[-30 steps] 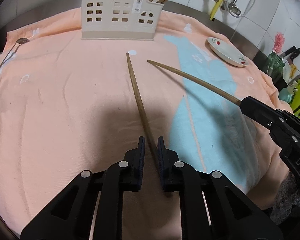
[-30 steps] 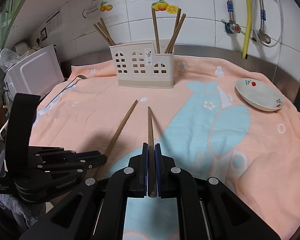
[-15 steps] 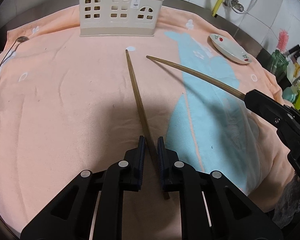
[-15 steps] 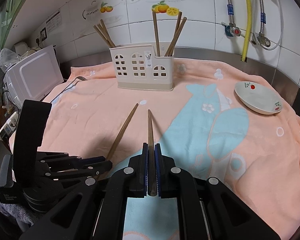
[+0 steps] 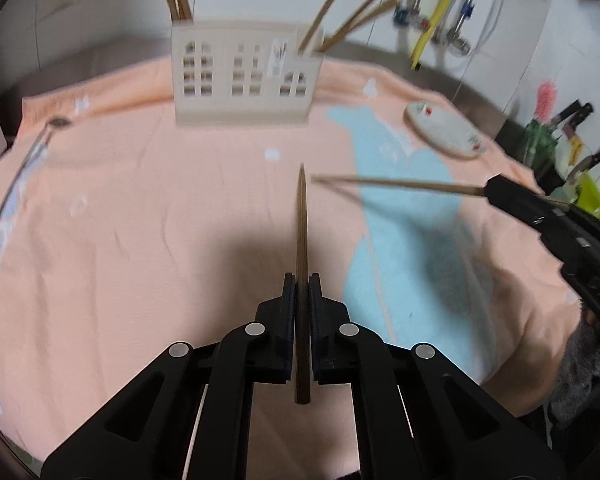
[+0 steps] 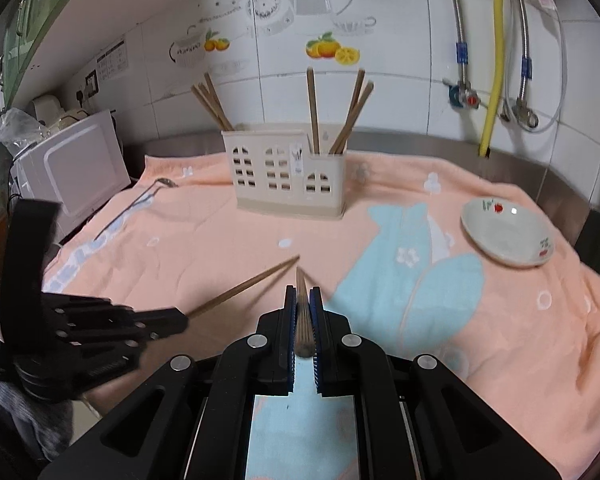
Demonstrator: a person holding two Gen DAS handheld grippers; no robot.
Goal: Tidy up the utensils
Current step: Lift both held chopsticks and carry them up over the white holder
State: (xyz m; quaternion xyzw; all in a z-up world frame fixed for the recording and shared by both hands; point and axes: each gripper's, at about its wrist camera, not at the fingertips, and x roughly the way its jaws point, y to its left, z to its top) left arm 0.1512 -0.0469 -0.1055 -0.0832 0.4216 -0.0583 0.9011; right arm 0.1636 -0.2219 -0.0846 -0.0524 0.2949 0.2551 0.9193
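Observation:
My left gripper [image 5: 302, 280] is shut on a brown wooden chopstick [image 5: 301, 232] and holds it lifted off the orange towel [image 5: 140, 220], pointing at the cream utensil holder [image 5: 244, 76]. My right gripper [image 6: 303, 294] is shut on a second chopstick [image 6: 301, 304], also raised and pointing at the holder [image 6: 288, 176]. In the left wrist view the right gripper [image 5: 500, 192] and its chopstick [image 5: 396, 185] come in from the right. In the right wrist view the left gripper [image 6: 172, 318] and its chopstick [image 6: 244, 290] show at lower left. Several chopsticks stand in the holder.
A white saucer [image 6: 508, 236] lies on the towel at the right. A metal spoon [image 6: 140, 200] lies at the far left edge, beside a white microwave [image 6: 72, 164]. Pipes and a yellow hose [image 6: 496, 56] run down the tiled wall behind. Knives [image 5: 572, 116] stand at far right.
The left gripper closed on its chopstick and lifted it off the towel, tilting up toward the holder. The right gripper rose too with its chopstick; the two tips now sit close together.

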